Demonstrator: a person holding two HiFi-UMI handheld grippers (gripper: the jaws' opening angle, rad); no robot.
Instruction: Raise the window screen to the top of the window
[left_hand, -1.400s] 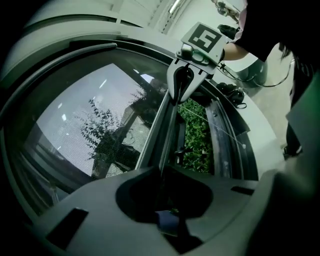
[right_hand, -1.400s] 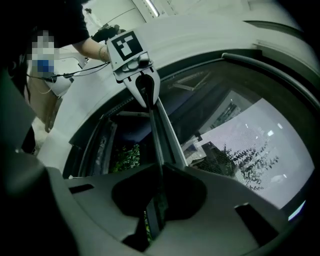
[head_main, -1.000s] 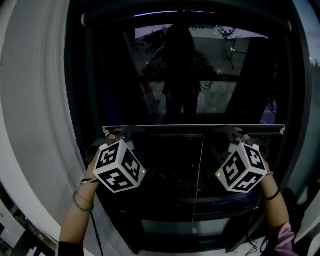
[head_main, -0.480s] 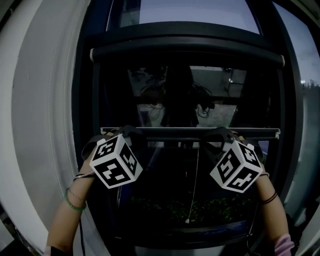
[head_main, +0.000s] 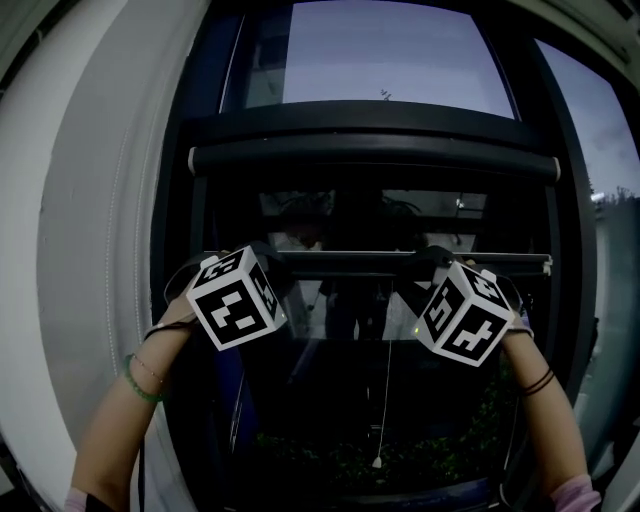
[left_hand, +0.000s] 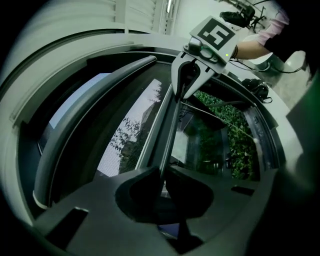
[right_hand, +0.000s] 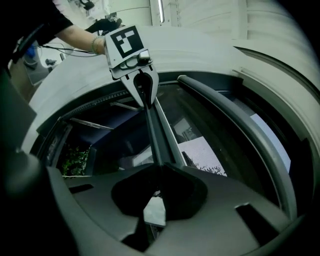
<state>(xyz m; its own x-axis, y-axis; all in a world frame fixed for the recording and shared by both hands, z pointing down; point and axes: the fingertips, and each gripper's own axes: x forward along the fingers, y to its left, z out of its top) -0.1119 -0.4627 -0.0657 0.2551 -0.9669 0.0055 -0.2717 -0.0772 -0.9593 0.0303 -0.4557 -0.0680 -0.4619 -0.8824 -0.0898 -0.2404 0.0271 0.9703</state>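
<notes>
Now both grippers clamp the bottom bar (head_main: 360, 264) of the window screen (head_main: 340, 215). The left gripper (left_hand: 162, 182) is closed on the bar near its left end, with the thin rail running between its jaws. The right gripper (right_hand: 159, 187) is closed on the same bar near its right end. The bar lies level across the window.

Compared with one second earlier, the bar has climbed. The band of screen between it and the roller tube (head_main: 370, 157) above has shrunk to a narrow strip. More bare glass shows below the bar, where the pull cord (head_main: 385, 400) hangs free. The bar is near the tube but not yet touching it.

By this reading the lift is mostly done. A short upward push remains before the screen sits at the top of the window frame (head_main: 172, 200).
</notes>
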